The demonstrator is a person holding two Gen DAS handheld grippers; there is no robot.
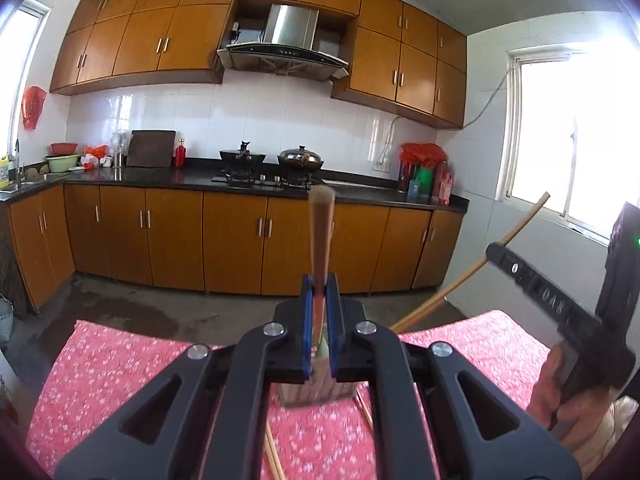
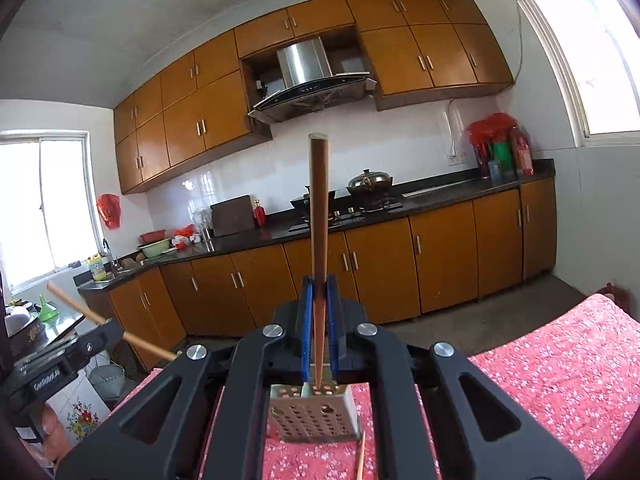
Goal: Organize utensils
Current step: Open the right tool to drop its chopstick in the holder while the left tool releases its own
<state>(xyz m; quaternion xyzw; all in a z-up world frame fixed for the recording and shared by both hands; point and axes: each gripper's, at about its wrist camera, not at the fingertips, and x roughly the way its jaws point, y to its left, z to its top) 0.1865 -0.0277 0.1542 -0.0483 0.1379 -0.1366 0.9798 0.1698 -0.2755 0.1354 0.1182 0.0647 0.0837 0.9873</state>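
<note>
Left tongs (image 1: 320,292) clamped on a wooden chopstick (image 1: 321,236), centre frame, long axis running up and away from the camera, butt end topmost. Right tongs (image 2: 319,292) likewise clamped on a second chopstick (image 2: 318,216), centre frame, near vertical, thin tip pointing down at the perforated metal holder (image 2: 314,416) on the pink floral table (image 2: 560,360), lower centre. More loose chopsticks (image 1: 276,460) lie on the table, bottom of frame. Chopsticks look light, stiff, smooth and likely to slip or pivot between the pads; best held mid-shaft, as here, so the tip stays steerable into the holder's opening.
</note>
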